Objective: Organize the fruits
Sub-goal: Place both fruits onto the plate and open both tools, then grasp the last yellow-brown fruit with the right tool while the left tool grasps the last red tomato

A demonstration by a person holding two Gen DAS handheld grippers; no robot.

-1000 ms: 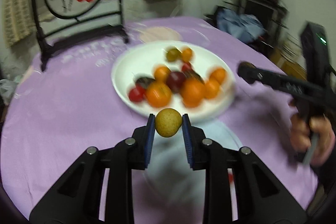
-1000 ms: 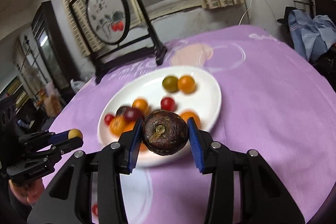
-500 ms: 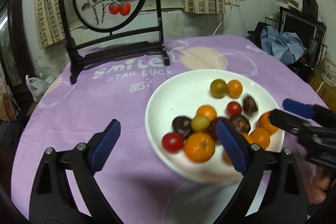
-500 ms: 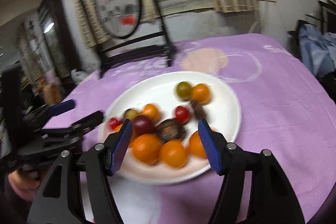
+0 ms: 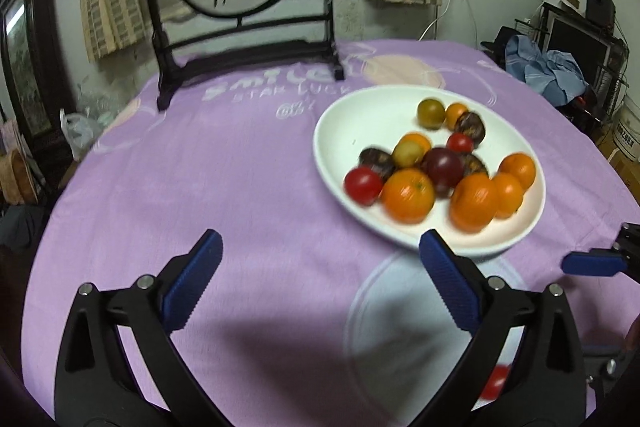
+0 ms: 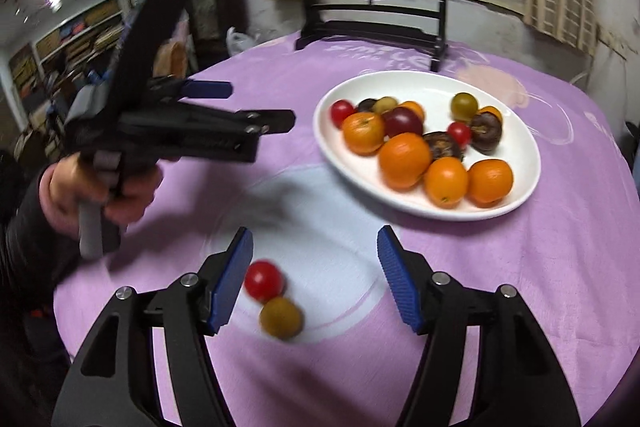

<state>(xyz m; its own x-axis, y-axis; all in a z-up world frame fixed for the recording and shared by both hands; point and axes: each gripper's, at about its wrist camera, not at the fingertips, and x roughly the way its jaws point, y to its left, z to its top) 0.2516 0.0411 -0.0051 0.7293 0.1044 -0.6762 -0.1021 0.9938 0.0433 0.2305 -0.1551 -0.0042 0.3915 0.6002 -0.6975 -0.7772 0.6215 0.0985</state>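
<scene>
My left gripper [image 5: 320, 283] and right gripper [image 6: 316, 275] are both spread wide, holding nothing. Most fruit sits on the plate [image 6: 516, 143]; a red tomato [image 6: 263, 279] and green fruit [image 6: 281, 317] lie on the surface [image 5: 240, 187] between my right fingers.

Fruits [image 6: 404, 160] heaped on plate [image 6: 524, 163] (white).

Black left gripper [image 5: 320, 281] with ribbed blue pads [image 5: 192, 287], silver screws, matching right gripper [image 6: 316, 277], bare hand [image 6: 100, 187], dark sleeve.
</scene>
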